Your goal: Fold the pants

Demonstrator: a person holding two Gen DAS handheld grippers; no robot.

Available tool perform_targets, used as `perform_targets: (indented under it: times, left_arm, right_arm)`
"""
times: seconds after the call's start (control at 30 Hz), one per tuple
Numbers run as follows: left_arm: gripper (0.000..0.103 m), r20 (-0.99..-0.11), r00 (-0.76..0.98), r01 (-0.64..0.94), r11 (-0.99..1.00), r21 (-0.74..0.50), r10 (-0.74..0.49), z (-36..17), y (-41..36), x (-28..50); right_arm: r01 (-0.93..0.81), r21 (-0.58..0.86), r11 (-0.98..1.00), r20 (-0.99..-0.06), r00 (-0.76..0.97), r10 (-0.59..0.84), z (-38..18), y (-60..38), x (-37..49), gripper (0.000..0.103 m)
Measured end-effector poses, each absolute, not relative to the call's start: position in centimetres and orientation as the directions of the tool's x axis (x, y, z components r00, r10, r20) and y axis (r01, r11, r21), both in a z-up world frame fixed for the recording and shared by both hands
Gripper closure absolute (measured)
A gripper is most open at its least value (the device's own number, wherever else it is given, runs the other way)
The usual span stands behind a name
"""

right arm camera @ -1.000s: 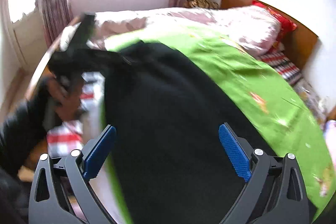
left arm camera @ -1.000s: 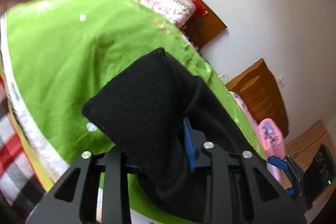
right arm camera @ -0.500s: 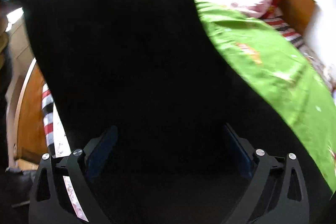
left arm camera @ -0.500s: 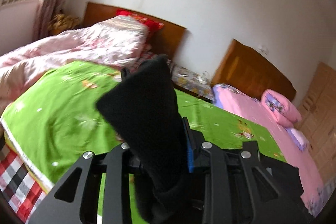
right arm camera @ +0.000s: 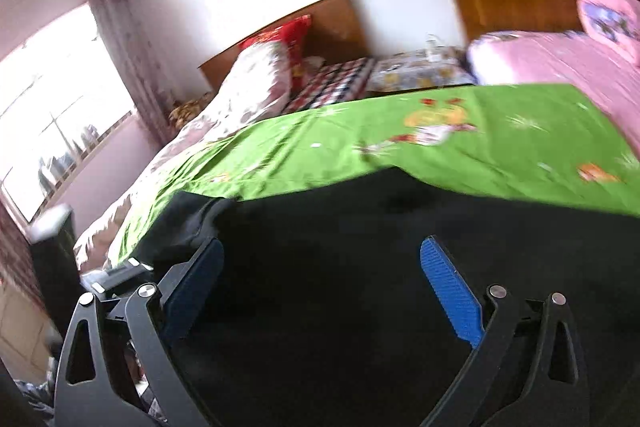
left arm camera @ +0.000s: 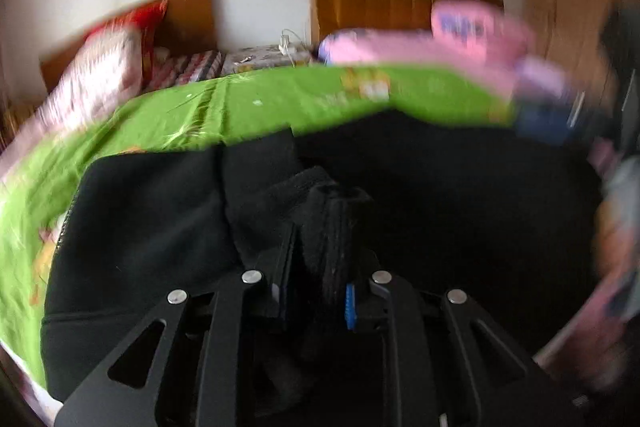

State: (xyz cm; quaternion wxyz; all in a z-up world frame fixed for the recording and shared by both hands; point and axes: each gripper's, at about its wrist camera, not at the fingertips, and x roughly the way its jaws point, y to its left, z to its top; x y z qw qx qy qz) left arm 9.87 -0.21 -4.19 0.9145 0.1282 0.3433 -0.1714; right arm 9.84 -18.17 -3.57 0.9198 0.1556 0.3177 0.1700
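The black pants (left arm camera: 440,195) lie spread over the green bedsheet (left arm camera: 280,99) on the bed. My left gripper (left arm camera: 320,251) is shut on a bunched fold of the pants (left arm camera: 328,227), low over the rest of the garment. My right gripper (right arm camera: 320,267) is open, its blue pads (right arm camera: 452,287) wide apart just above the black cloth (right arm camera: 360,287), which fills the lower half of that view. The green sheet (right arm camera: 440,147) shows beyond it. Both views are blurred by motion.
A pink floral quilt (right arm camera: 240,95) and red pillow (right arm camera: 288,31) lie by the wooden headboard (right arm camera: 332,23). A second bed with pink bedding (right arm camera: 560,63) stands to the right. A window (right arm camera: 52,107) is at the left.
The left gripper has swung down and brought the held fold of the pants onto the bed. The cloth that covered the right view has dropped flat; the right gripper stays open.
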Motion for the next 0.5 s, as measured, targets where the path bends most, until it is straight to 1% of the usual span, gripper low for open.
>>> perform_targets:
  times: [0.03, 0.07, 0.13, 0.2, 0.23, 0.27, 0.3, 0.33, 0.4, 0.43, 0.5]
  left_arm:
    - [0.072, -0.65, 0.739, 0.405, 0.888, 0.218, -0.178, -5.1, -1.4, 9.0]
    - [0.047, -0.642, 0.746, 0.42, 0.875, 0.242, -0.18, -5.4, -1.9, 8.3]
    - [0.025, -0.643, 0.712, 0.503, 0.843, 0.188, -0.282, -5.3, -1.6, 6.9]
    - [0.023, -0.6, 0.718, 0.532, 0.835, 0.143, -0.354, -4.0, -0.2, 5.3]
    - [0.018, -0.563, 0.726, 0.538, 0.836, 0.109, -0.394, -2.9, 1.2, 4.4]
    - [0.012, -0.526, 0.744, 0.525, 0.848, 0.079, -0.412, -1.8, 2.9, 3.7]
    - [0.009, -0.492, 0.769, 0.496, 0.867, 0.054, -0.409, -1.0, 4.6, 3.3]
    - [0.005, -0.459, 0.801, 0.444, 0.896, 0.022, -0.385, 0.0, 7.2, 2.9]
    - [0.003, -0.44, 0.84, 0.351, 0.936, -0.008, -0.318, 0.8, 10.9, 2.9]
    - [0.003, -0.444, 0.857, 0.284, 0.959, -0.012, -0.26, 0.9, 13.3, 3.1]
    - [0.003, -0.469, 0.865, 0.199, 0.98, -0.008, -0.179, 0.4, 16.2, 3.5]
  right_arm:
    - [-0.211, 0.398, 0.893, -0.531, 0.74, 0.412, -3.9, -18.7, 9.1, 0.006]
    - [-0.212, 0.404, 0.89, -0.529, 0.739, 0.416, -4.1, -18.9, 8.7, 0.006]
    - [-0.216, 0.437, 0.873, -0.521, 0.731, 0.442, -4.7, -19.3, 8.2, 0.006]
    - [-0.232, 0.482, 0.845, -0.506, 0.713, 0.485, -5.2, -19.2, 7.8, 0.006]
    - [-0.246, 0.515, 0.821, -0.494, 0.698, 0.518, -5.6, -18.8, 7.7, 0.006]
    - [-0.255, 0.533, 0.807, -0.487, 0.687, 0.539, -5.8, -18.5, 8.0, 0.006]
    - [-0.268, 0.556, 0.787, -0.478, 0.672, 0.566, -5.7, -17.8, 8.1, 0.006]
    - [-0.288, 0.588, 0.756, -0.465, 0.644, 0.608, -5.9, -16.8, 8.3, 0.006]
    - [-0.322, 0.625, 0.712, -0.46, 0.585, 0.668, -6.4, -14.9, 8.8, 0.006]
    - [-0.337, 0.636, 0.694, -0.467, 0.548, 0.694, -6.7, -13.5, 9.0, 0.006]
    - [-0.346, 0.652, 0.675, -0.495, 0.481, 0.724, -7.4, -11.2, 9.4, 0.006]
